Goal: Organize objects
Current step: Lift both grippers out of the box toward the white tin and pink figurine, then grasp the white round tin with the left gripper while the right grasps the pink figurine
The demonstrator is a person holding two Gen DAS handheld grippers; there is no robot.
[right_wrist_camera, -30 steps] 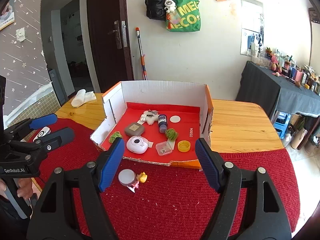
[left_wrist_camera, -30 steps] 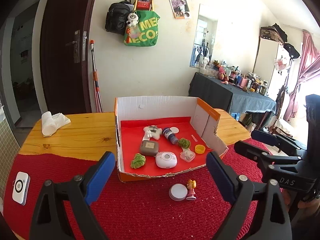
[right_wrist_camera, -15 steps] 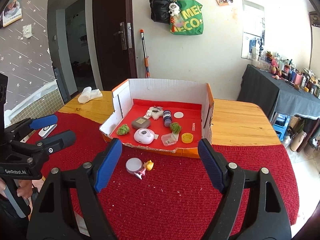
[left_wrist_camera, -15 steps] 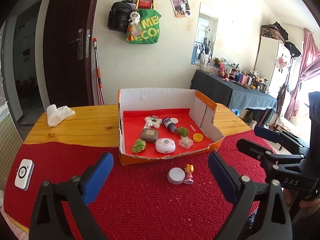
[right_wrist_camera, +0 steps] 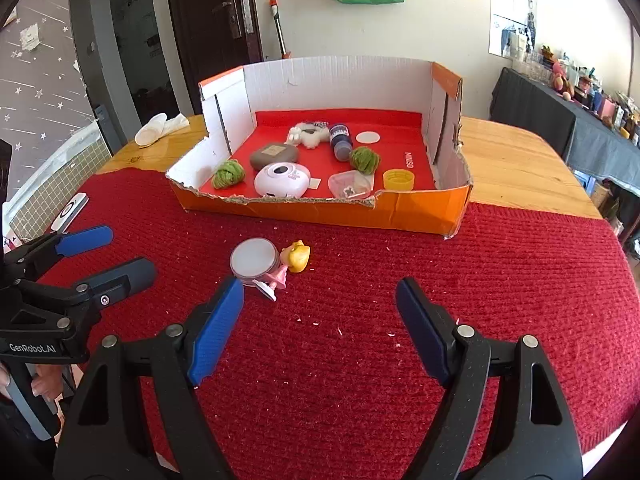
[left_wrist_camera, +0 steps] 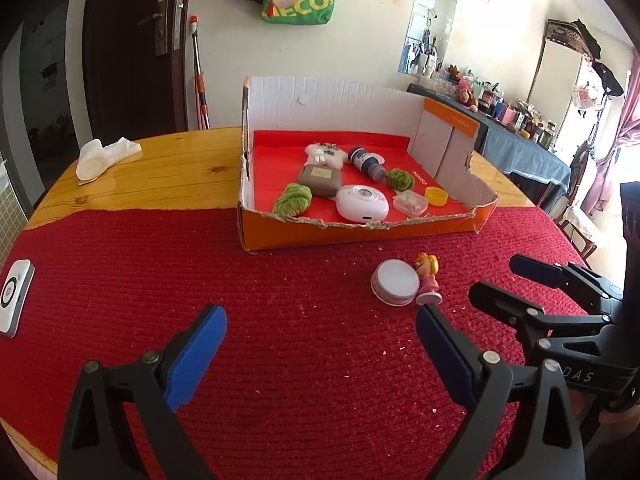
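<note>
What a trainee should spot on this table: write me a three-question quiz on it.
1. True or false: the doll figurine lies outside the cardboard box.
2. How many green yarn balls are in the box? A one, B two, C three.
3. What does the right hand-held gripper hold?
Key: 1 true; 2 B; 3 nothing, it is open over the red mat.

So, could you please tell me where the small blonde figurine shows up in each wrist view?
Left wrist: blonde figurine lies right of centre on the red mat, touching the round white tin's right side.
Right wrist: figurine lies left of centre, again right of the tin.
Shared landmark: the orange cardboard box behind.
</note>
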